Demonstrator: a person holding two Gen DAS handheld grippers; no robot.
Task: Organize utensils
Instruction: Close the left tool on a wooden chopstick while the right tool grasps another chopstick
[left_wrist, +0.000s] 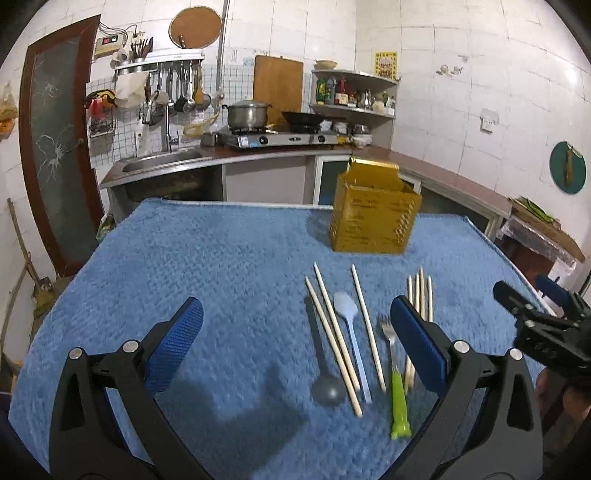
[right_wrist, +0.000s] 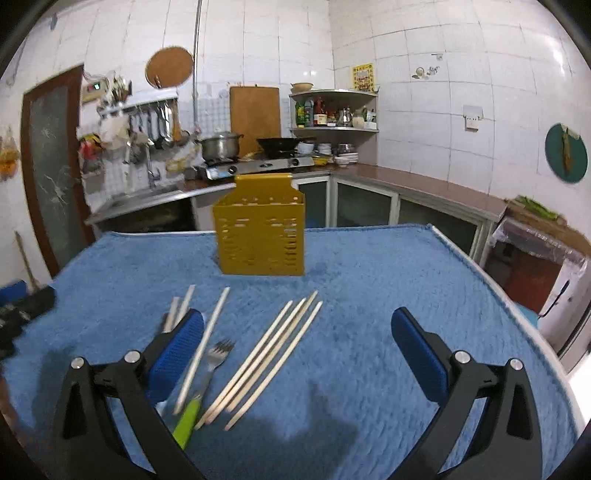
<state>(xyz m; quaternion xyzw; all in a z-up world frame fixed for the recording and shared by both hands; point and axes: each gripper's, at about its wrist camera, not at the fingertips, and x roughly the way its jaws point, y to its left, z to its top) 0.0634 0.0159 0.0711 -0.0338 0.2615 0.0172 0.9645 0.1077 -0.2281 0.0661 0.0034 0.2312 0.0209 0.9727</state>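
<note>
Between the wide-open jaws of the left gripper (left_wrist: 295, 339), nothing is held; the dark spoon (left_wrist: 323, 369), a chopstick pair (left_wrist: 334, 339), the pale spoon (left_wrist: 351, 339) and a single chopstick (left_wrist: 367, 325) are laid on the blue towel (left_wrist: 203, 258), with the fork (left_wrist: 397, 376) just inside the right jaw. Ahead of the jaws, well apart, the yellow holder (left_wrist: 373, 218) is stood upright. The right gripper (right_wrist: 295, 347) is likewise spread wide and empty, and four chopsticks (right_wrist: 266, 358) are seen bunched between its jaws, nearer the left one. No utensil appears to have been collected yet. For a clean pick, the bunch is best straddled across its middle, with the jaws lowered well into the soft pile, so that all four sticks are closed on together.
</note>
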